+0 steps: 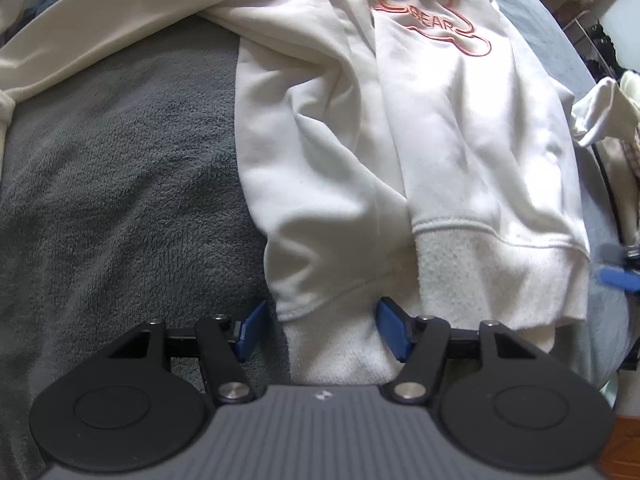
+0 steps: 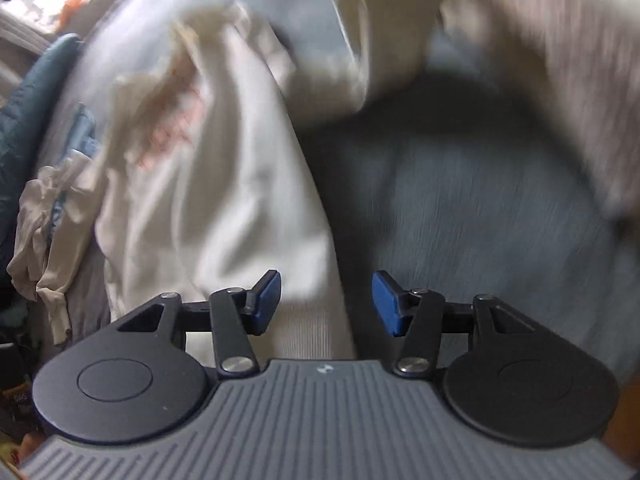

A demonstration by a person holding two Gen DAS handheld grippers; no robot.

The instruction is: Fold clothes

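A white sweatshirt (image 1: 420, 152) with a pink "BEAR" outline print lies on a grey blanket (image 1: 120, 184), sleeves folded in, ribbed hem toward me. My left gripper (image 1: 322, 330) is open, its blue pads on either side of the hem's left corner, with hem cloth between the jaws. In the blurred right wrist view the same sweatshirt (image 2: 224, 184) lies left of centre. My right gripper (image 2: 326, 304) is open over the hem's edge, with the blanket (image 2: 480, 216) to its right. The right gripper's blue tip also shows in the left wrist view (image 1: 618, 278).
Another cream garment (image 1: 100, 20) lies across the far left of the blanket. Crumpled pale clothes (image 2: 48, 216) and a dark teal padded item (image 2: 24, 112) sit at the left in the right wrist view. A beige garment (image 2: 540, 60) hangs at the upper right there. The bed edge runs at the right (image 1: 600, 208).
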